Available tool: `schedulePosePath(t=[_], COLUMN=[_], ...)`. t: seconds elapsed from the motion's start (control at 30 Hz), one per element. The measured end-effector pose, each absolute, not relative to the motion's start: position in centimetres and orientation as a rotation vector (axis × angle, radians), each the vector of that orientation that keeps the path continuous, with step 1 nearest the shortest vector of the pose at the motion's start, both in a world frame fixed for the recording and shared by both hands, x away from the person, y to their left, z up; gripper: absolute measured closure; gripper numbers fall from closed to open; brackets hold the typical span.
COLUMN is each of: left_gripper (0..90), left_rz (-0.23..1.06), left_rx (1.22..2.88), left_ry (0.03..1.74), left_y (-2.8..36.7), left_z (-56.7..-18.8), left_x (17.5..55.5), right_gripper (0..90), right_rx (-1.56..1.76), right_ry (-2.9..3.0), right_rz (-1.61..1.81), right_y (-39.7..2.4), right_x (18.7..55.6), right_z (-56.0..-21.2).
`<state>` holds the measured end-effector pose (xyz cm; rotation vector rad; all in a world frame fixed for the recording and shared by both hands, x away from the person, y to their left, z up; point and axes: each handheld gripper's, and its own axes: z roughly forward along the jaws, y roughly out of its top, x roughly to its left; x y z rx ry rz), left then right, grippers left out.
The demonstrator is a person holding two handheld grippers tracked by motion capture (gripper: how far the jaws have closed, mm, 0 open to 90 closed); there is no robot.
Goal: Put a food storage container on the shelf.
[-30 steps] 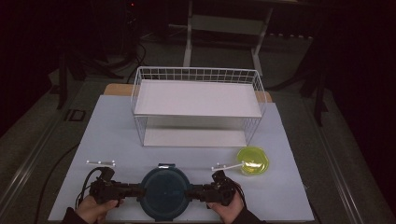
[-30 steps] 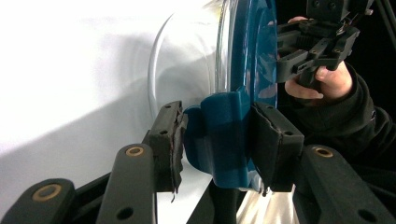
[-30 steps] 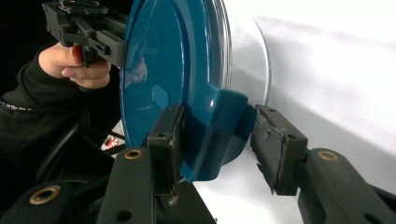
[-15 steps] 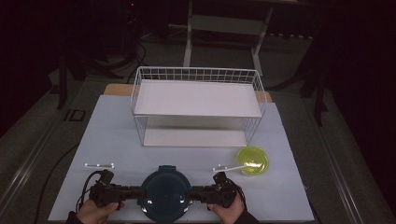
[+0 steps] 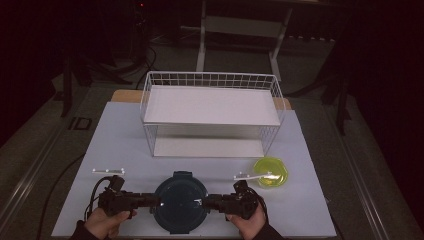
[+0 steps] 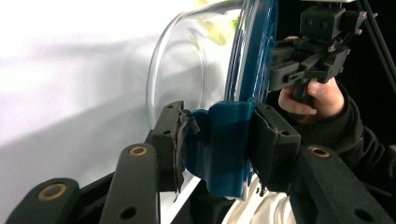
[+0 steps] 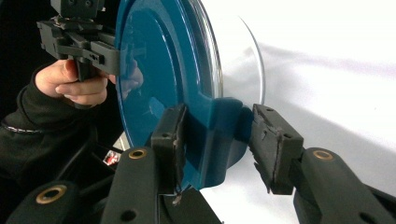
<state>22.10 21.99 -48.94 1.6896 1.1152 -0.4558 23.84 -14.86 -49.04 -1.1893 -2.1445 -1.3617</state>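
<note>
**Lidded bowl gripped at both latches**

Dark room all around, you are working at a pale tabletop (image 5: 125,150) with a white wire rack (image 5: 212,112) at the back and a small yellow dish (image 5: 270,172) off to your right. Between your hands, near the front edge, the glass bowl (image 6: 187,65) is sitting under its blue lid (image 5: 180,200).

Your left tongs (image 6: 217,144) are clamping the lid's side latch (image 6: 224,140), both pads pressing on it. Your right tongs (image 7: 217,140) are straddling the opposite latch (image 7: 219,135): the lid-side pad is touching, while the other one is standing just off the tab, so that grip is looking unfinished.

Judging by this, you are either snapping the latches or getting ready to carry the bowl. Be closing the right tongs fully before doing anything else. Be keeping both hands level and moving together, since glass is heavy and slippery and one tab alone could let go. If you are lifting, be raising slowly and watching the lid for tilt.
</note>
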Motion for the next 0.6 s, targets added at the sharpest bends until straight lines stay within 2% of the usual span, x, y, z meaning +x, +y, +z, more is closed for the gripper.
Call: schedulePosePath(t=[0.6], left_gripper=[57.5], left_rz=[-0.394], left_rx=[1.698], left_ry=[1.035], left_y=[19.8], left_z=[-44.7], left_x=[23.9], right_gripper=[56.5], right_rx=[-1.191], right_ry=[-2.161], right_rz=[-1.471], right_y=[-17.3], right_x=[25.0], right_z=[-44.5])
